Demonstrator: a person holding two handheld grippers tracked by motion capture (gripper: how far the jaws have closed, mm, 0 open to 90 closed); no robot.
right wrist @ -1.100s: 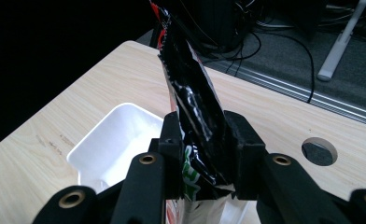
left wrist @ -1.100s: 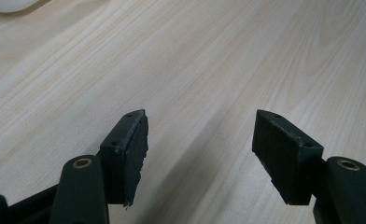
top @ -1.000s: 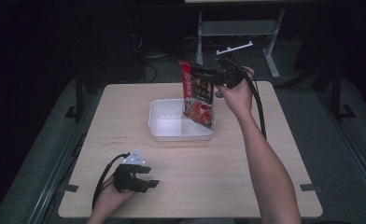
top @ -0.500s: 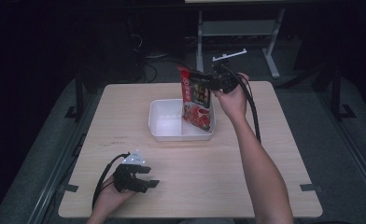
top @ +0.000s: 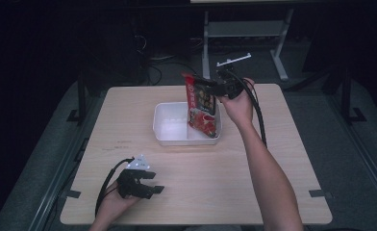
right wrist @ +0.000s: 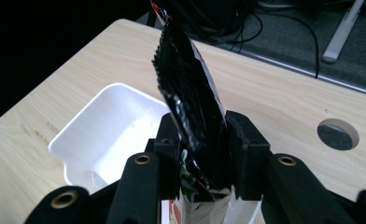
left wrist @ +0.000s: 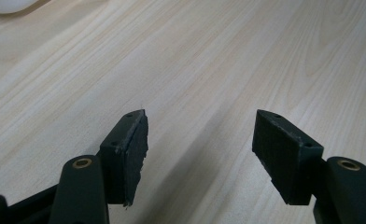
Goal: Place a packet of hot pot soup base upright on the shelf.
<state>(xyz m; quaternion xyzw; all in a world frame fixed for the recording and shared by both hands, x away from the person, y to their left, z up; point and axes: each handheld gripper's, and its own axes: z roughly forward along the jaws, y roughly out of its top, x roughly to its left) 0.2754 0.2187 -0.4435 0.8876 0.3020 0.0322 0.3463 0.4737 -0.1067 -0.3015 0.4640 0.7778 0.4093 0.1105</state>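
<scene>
A red snack packet (top: pixel 202 106) hangs upright with its lower end inside the white tray (top: pixel 169 129) at the table's middle. My right gripper (top: pixel 214 87) is shut on the packet's top edge. In the right gripper view the packet's dark edge (right wrist: pixel 195 107) is pinched between the two jaws, above the white tray (right wrist: pixel 102 126). My left gripper (top: pixel 153 182) rests near the table's front left edge, held by a hand. Its jaws stand wide apart over bare wood, with nothing between the fingertips (left wrist: pixel 130 140).
The wooden table (top: pixel 273 144) has a round hole (right wrist: pixel 338 134) in its top near the right gripper. Metal stand legs and cables (top: pixel 244 57) lie on the dark floor behind the table. A corner of the white tray (left wrist: pixel 8 4) shows far ahead of the left gripper.
The right gripper has moved left and down with the packet, bringing its lower end into the tray. The left gripper has stayed in place.
</scene>
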